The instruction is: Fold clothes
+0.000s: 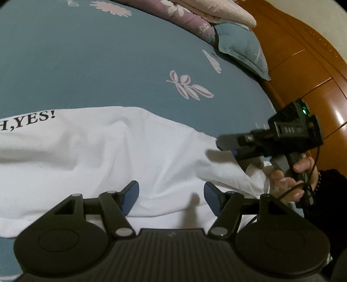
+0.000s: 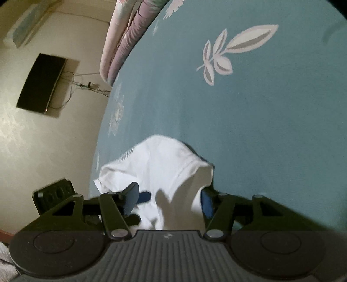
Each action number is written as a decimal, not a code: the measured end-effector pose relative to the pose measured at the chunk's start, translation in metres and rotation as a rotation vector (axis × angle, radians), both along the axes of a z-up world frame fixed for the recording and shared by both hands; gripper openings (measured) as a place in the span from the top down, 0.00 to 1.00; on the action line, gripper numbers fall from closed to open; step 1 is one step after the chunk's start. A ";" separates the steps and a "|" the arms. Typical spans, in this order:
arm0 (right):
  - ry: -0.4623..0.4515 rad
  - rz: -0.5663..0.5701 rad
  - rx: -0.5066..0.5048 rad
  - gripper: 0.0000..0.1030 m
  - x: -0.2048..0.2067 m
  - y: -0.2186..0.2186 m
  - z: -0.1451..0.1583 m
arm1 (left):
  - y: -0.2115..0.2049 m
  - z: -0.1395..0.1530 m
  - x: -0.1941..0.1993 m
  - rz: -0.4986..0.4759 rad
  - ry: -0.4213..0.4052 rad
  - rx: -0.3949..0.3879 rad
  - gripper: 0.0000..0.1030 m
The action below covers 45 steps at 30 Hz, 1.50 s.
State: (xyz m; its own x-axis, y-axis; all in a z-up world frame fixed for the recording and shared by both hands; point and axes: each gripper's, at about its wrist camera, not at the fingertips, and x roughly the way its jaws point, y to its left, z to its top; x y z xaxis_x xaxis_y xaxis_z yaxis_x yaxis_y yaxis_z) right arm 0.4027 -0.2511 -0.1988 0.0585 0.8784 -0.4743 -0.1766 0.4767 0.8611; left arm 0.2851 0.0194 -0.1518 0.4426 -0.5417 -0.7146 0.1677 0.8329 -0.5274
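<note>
A white T-shirt (image 1: pixel 104 156) with black lettering "H,YES!" lies rumpled on the blue flowered bed sheet (image 1: pixel 97 65). My left gripper (image 1: pixel 171 196) hovers open over the shirt's near part, with only loose cloth below the gap. At the shirt's right end, a hand (image 1: pixel 290 180) holds my right gripper (image 1: pixel 227 145). In the right wrist view a raised fold of the shirt (image 2: pixel 158 164) runs between the right gripper's (image 2: pixel 169 198) wide-apart fingers; the jaws stand open around it. The left gripper's black body (image 2: pixel 54 195) shows at lower left.
Folded quilts (image 1: pixel 195 13) and a teal pillow (image 1: pixel 240 45) lie at the bed's far end against a wooden headboard (image 1: pixel 303 69). Beyond the bed's edge, the right wrist view shows a wall with a mounted television (image 2: pixel 41 82) and an air conditioner (image 2: pixel 23 28).
</note>
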 end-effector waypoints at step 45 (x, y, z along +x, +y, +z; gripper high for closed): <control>-0.376 -0.061 -0.469 0.60 0.019 0.023 0.085 | 0.041 0.043 0.055 -0.002 -0.238 0.199 0.38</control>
State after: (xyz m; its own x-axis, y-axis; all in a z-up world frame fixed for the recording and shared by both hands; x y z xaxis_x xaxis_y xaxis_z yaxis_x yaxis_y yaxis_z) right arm 0.4221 -0.2284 -0.1140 0.3408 0.5704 -0.7473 -0.3885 0.8093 0.4405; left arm 0.3402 0.0608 -0.1088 0.6093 -0.4029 -0.6830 0.2688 0.9153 -0.3001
